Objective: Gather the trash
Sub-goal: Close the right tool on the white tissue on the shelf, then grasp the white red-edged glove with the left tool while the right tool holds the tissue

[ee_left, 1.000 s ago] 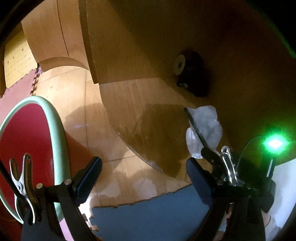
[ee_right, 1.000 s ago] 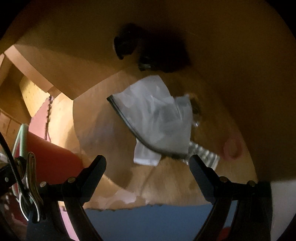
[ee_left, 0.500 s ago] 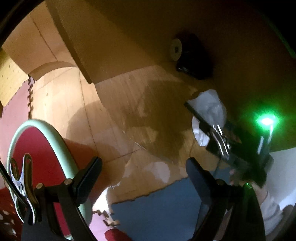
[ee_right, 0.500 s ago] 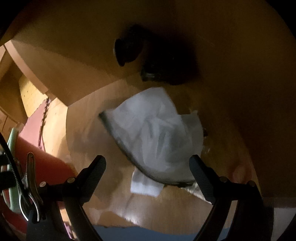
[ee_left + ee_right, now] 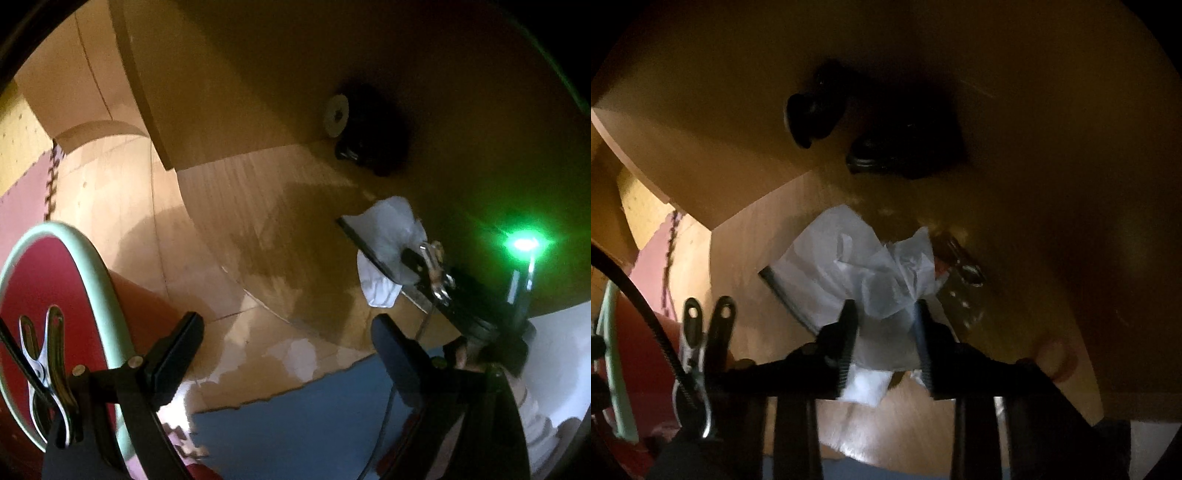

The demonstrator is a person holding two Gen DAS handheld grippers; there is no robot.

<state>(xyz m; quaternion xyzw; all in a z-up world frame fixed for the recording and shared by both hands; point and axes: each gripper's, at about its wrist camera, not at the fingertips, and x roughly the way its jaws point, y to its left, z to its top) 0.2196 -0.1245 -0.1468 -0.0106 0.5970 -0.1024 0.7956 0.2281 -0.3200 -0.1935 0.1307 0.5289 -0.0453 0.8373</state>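
A crumpled white paper with a dark-edged clear wrapper point(image 5: 871, 266) lies on the wooden floor beneath a piece of wooden furniture. My right gripper point(image 5: 884, 314) points down at it, and its jaws are closing with the bunched paper pinched between the two fingers. The left wrist view shows the same paper point(image 5: 388, 240) at the right, with the right gripper point(image 5: 412, 258) on it. My left gripper point(image 5: 288, 350) hovers open over bare floor with nothing between its fingers. A red bin with a pale green rim point(image 5: 94, 269) sits just to its left.
A black caster wheel point(image 5: 820, 110) of the furniture stands just beyond the paper. A blue foam mat point(image 5: 295, 424) covers the near floor and a pink mat point(image 5: 22, 214) the far left. A green light point(image 5: 524, 243) glows on the right gripper's body.
My right gripper has moved in over the paper and its wide-open jaws have come together on it, bunching it up. The left gripper has barely moved and stays open.
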